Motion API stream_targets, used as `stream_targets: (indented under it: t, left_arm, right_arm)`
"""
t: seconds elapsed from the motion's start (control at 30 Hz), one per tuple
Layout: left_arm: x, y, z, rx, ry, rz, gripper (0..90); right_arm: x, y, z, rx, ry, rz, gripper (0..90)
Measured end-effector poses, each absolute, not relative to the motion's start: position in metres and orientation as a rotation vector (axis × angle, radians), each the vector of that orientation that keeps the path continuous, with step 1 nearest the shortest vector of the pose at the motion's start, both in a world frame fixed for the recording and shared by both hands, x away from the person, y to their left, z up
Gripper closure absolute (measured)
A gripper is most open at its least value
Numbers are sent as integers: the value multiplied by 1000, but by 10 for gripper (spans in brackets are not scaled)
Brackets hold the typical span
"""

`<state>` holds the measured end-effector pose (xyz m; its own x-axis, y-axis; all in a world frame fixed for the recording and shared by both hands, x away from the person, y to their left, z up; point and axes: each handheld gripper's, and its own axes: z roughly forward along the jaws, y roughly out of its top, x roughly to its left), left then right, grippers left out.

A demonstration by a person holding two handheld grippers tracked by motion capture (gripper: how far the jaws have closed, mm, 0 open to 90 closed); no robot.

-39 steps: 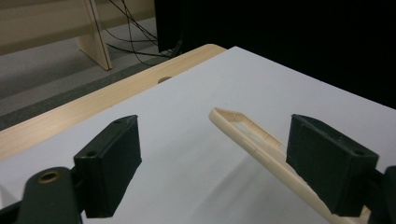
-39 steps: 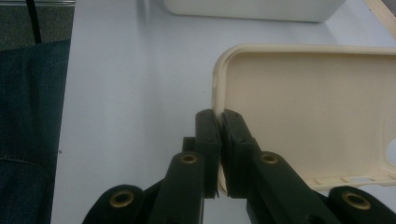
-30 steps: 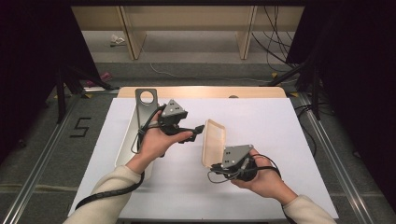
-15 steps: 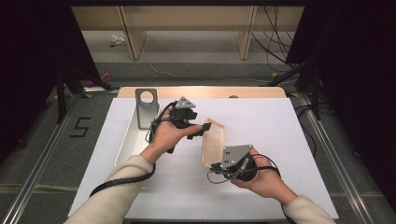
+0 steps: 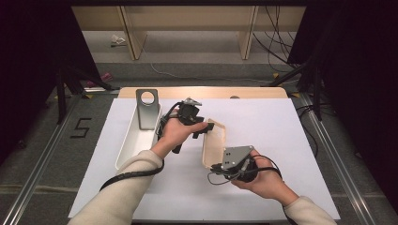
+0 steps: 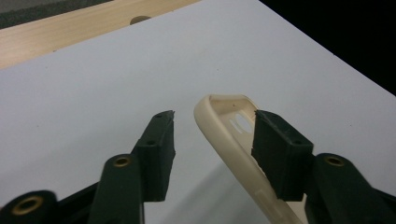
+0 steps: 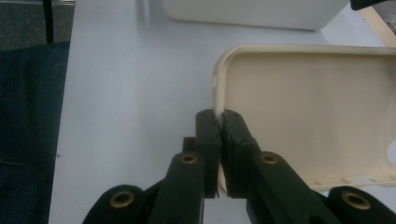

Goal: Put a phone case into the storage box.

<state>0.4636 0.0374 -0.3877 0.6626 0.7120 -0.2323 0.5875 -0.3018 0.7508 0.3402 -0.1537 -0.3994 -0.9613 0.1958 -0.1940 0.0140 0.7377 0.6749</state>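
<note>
One cream phone case (image 5: pixel 214 143) sits mid-table on the white table cover (image 5: pixel 281 140), held up off it by the right gripper (image 5: pixel 224 167), whose jaws are pinched tight on the case's near short wall; the right gripper view shows the rim (image 7: pixel 217 100) squeezed between the two pads. Case is hollow side up w/ nothing in it; camera cut-out at the far end.

Left gripper (image 5: pixel 206 129) is at the case's far end, jaws spread apart. In the left gripper view one pad (image 6: pixel 280 151) is inside the case, the other pad (image 6: pixel 156 151) outside it, so the far corner (image 6: pixel 219 112) lies between them; contact w/ the inner pad looks likely, can't be sure.

Containers: one long white tray (image 5: pixel 133 143) just left of the left hand (image 5: pixel 176 133), apparently holding one grey metal bracket (image 5: pixel 147 108) w/ a round hole, standing at its far end. Two grippers, one case, one tray, one bracket.
</note>
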Motion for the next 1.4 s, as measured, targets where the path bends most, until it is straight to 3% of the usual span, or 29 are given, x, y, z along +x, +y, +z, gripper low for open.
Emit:
stream_targets:
  t: [0.6,1.03,1.17,1.4]
  left_arm:
    - [464,35,-383,1887,1099,90,742]
    - [448,25,-365,1818,1013,91,809]
    - [445,26,-363,1843,966,169,811]
    - [437,36,-361,1843,874,312,810]
  right_arm:
    - [340,-150,-403,144,2697,1012,873]
    - [343,-148,-410,170,2708,980,871]
    - [344,-151,-411,203,2680,993,768]
    - [351,-157,-412,350,2594,1070,444]
